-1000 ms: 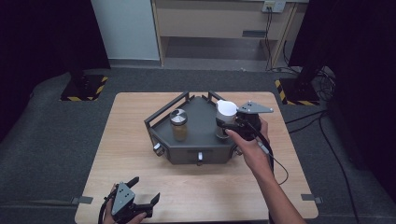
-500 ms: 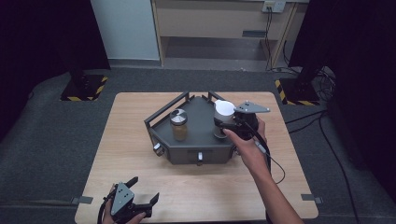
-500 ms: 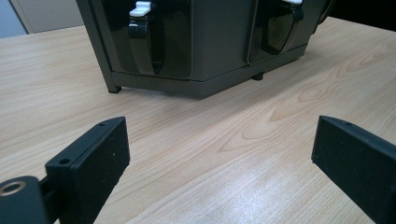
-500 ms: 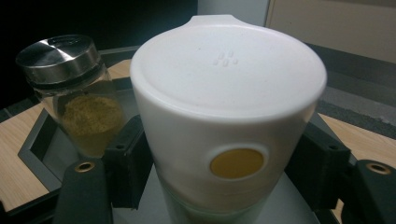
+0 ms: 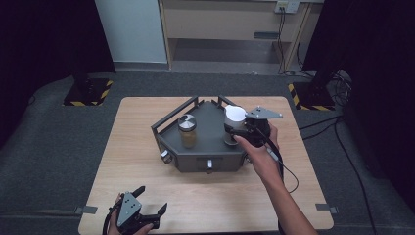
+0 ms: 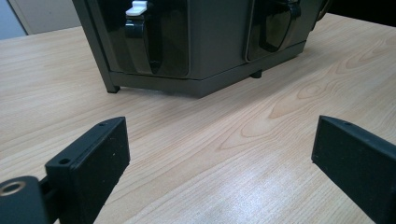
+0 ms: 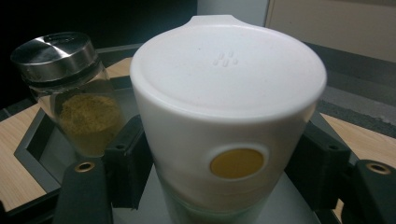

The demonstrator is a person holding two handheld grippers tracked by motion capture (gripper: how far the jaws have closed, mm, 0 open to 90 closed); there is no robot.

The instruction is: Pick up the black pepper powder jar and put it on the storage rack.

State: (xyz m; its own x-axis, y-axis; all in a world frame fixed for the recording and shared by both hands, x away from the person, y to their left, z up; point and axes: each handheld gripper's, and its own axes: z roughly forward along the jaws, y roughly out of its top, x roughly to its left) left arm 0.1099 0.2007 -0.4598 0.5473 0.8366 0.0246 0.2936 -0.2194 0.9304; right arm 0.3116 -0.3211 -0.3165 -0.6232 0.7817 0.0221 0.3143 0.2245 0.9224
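Meanwhile, on the right of the dark tray (image 5: 215, 159), the right gripper (image 7: 224, 182) clamps a white-capped jar (image 7: 229, 116) near a spice jar (image 5: 187, 130), which a careless swing could topple, while the left gripper (image 5: 142, 208) idles open at the table's (image 5: 147, 122) near edge.

White-capped container (image 5: 235, 119) upright on grey rack (image 5: 195, 147), claw-clamped.

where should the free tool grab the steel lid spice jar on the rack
Grip the spice jar by its glass body just below the metal lid, jaws level. It stands upright on the dark rack. Come in from its left, since the right tool holds the white-capped jar beside it.
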